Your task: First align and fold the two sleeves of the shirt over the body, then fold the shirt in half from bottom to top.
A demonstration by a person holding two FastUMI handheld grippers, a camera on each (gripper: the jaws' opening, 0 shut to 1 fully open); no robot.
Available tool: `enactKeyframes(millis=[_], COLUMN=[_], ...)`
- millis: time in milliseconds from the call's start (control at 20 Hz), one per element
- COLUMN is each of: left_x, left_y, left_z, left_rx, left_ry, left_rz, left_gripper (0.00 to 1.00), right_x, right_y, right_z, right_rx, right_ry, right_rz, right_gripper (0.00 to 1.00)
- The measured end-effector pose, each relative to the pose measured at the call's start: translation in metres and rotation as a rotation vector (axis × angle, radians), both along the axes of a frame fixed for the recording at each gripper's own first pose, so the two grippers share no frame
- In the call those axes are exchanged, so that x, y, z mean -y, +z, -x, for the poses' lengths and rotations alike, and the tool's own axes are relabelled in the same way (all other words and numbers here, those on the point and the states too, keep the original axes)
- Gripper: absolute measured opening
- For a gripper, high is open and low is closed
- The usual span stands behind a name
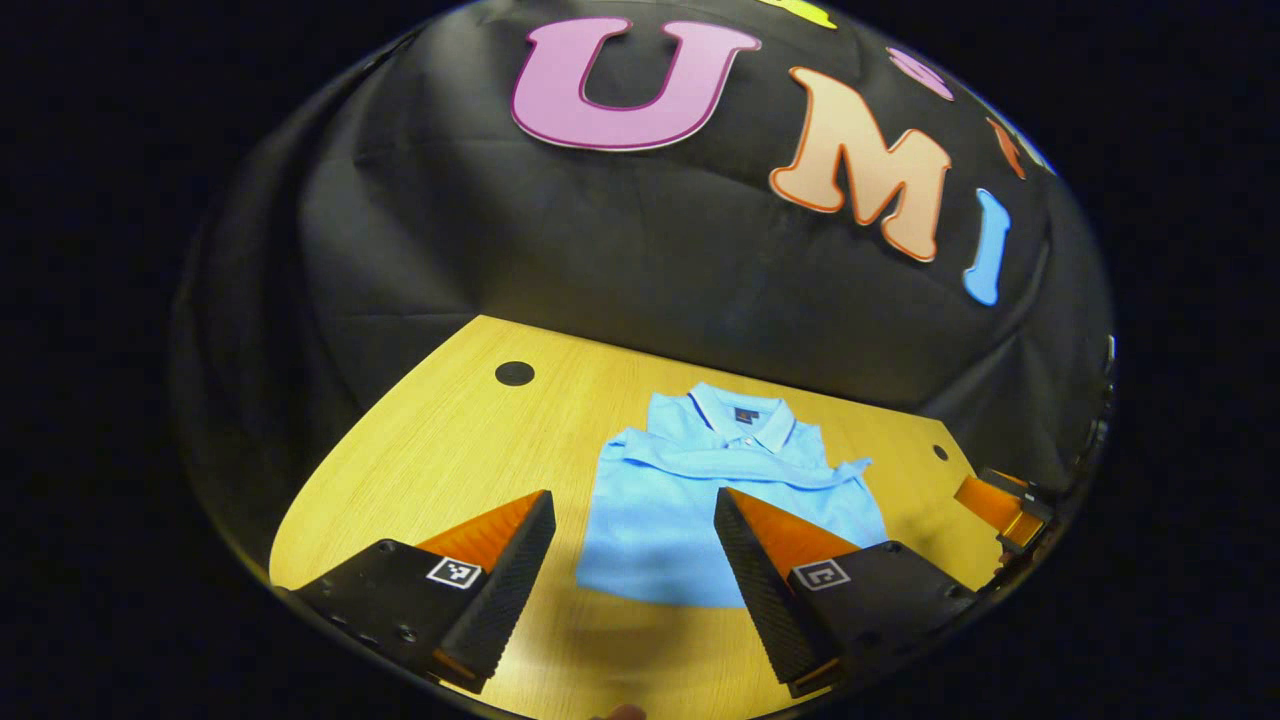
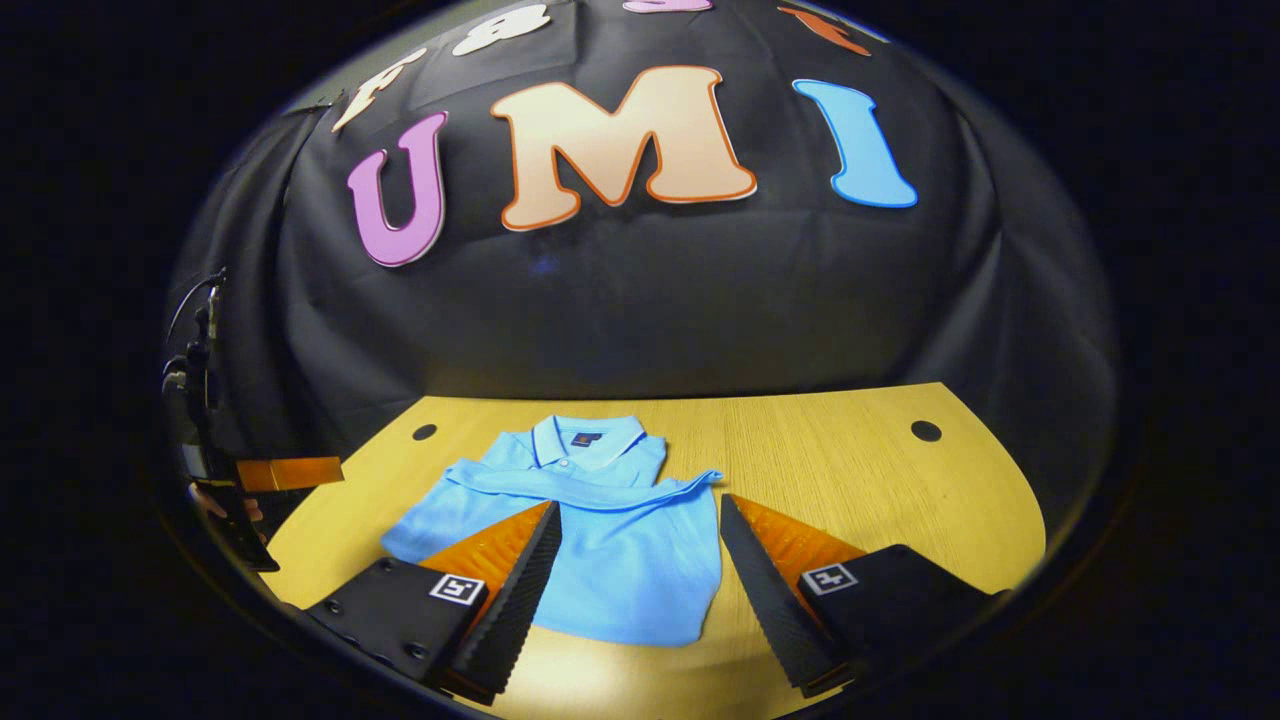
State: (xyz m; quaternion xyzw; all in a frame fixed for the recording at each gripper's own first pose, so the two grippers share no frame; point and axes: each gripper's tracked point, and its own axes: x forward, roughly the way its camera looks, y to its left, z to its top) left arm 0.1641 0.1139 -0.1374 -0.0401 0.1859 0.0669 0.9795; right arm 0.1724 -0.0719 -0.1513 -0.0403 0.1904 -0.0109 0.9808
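Note:
A light blue polo shirt (image 1: 700, 490) lies flat on the wooden table (image 1: 430, 470), collar toward the back wall, both sleeves folded across the chest. My left gripper (image 1: 632, 515) hovers open above the shirt's lower left part, nothing between its fingers. In the right gripper view the same shirt (image 2: 600, 540) lies left of centre, and my right gripper (image 2: 640, 520) is open above its lower right hem, holding nothing. The right gripper (image 1: 1005, 505) shows at the far right edge of the left gripper view; the left gripper (image 2: 285, 472) shows at the left edge of the right gripper view.
The table (image 2: 850, 470) has round dark holes near its back corners (image 1: 514, 373) (image 2: 925, 431). The black cloth wall stands right behind the table. Bare wood extends left of the shirt in the left gripper view and right of it in the right gripper view.

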Motion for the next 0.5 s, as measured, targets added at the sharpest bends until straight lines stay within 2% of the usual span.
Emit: enactKeyframes(millis=[300,500], left_x=[0.035,0.046], left_y=[0.0,-0.008], left_z=[0.069,0.093], left_rx=[-0.009,-0.022], left_ry=[-0.073,-0.119], left_rz=[-0.012,-0.023], left_gripper=[0.96,0.96], right_x=[-0.031,-0.038], right_y=[-0.001,-0.006], right_z=[0.081,0.115], right_rx=[-0.031,-0.031], right_ry=[-0.014,-0.033], right_rz=[-0.039,-0.041], right_gripper=[0.99,0.96])
